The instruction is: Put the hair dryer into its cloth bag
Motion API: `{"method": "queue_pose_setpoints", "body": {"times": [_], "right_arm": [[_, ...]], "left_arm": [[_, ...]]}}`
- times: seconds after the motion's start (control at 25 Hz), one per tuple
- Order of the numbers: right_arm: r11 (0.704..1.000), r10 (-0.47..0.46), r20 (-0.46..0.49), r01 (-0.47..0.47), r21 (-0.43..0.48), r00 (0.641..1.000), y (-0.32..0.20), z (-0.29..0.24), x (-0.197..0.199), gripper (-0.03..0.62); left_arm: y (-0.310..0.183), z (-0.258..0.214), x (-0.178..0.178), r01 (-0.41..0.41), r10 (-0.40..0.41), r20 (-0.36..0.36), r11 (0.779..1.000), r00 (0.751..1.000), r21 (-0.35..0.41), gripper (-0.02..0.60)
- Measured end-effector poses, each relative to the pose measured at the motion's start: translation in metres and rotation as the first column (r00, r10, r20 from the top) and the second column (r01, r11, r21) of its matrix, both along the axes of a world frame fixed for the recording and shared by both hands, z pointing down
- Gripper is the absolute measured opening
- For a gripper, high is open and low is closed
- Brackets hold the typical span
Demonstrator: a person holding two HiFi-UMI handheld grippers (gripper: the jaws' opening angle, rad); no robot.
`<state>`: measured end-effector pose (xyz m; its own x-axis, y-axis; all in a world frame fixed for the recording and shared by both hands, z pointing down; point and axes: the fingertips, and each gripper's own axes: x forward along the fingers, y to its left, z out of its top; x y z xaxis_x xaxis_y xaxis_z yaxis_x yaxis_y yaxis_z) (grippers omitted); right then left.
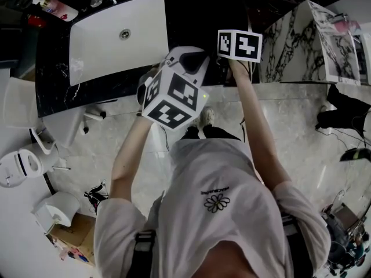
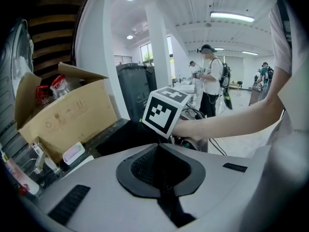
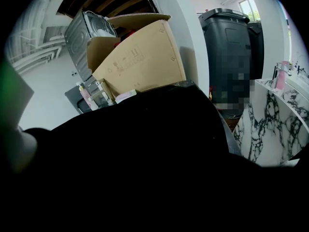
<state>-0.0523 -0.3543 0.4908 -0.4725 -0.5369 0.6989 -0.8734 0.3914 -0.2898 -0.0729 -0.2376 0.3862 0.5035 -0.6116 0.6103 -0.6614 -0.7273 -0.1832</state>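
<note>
My left gripper (image 2: 161,175) has its jaws clenched, the right gripper (image 1: 238,45) is unreadable behind the black cloth bag (image 3: 145,168); I reckon I'm readying the bag and must spread its mouth next.

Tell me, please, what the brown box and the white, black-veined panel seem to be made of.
The box looks like plain brown cardboard, matte, with folded flaps and printed marks on its side. The panel looks like smooth marble or a marble-print laminate, white with branching black veins; the pictures leave open which.
</note>
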Motion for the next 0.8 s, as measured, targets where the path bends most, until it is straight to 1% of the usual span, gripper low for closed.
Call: {"method": "queue_pose_setpoints", "body": {"times": [0.08, 0.12, 0.24, 0.36, 0.52, 0.64, 0.8], "right_arm": [[1.0, 0.011, 0.0, -0.011, 0.011, 1.0, -0.001, -0.001, -0.001, 0.201], [0.999, 0.025, 0.009, -0.025, 0.034, 1.0, -0.002, -0.005, 0.0, 0.202], [0.991, 0.055, 0.043, -0.059, 0.119, 0.998, -0.002, -0.016, 0.004, 0.245], [0.991, 0.047, 0.035, -0.051, 0.124, 0.998, 0.008, -0.015, 0.011, 0.249], [0.988, 0.057, 0.041, -0.062, 0.139, 0.998, 0.024, -0.014, 0.024, 0.249], [0.982, 0.042, 0.027, -0.046, 0.185, 0.999, 0.033, -0.018, 0.029, 0.249], [0.964, 0.012, 0.019, -0.016, 0.265, 1.0, 0.043, -0.034, 0.032, 0.249]], "left_arm": [[-0.001, 0.0, -0.001, 0.001, -0.001, -0.001, 1.0, 1.0, 0.0, 0.018], [-0.001, 0.001, -0.001, 0.002, -0.002, -0.002, 1.0, 1.0, 0.002, 0.018], [-0.002, 0.001, -0.001, 0.007, -0.007, -0.007, 1.0, 1.0, 0.005, 0.018], [-0.001, 0.0, -0.002, 0.012, -0.011, -0.01, 1.0, 1.0, 0.01, 0.018], [0.002, 0.0, 0.0, 0.008, -0.008, -0.009, 1.0, 1.0, 0.013, 0.018], [0.006, 0.004, 0.001, 0.004, -0.004, 0.002, 1.0, 1.0, 0.012, 0.018], [0.01, 0.011, 0.001, -0.003, 0.003, 0.029, 1.0, 1.0, 0.008, 0.018]]}}
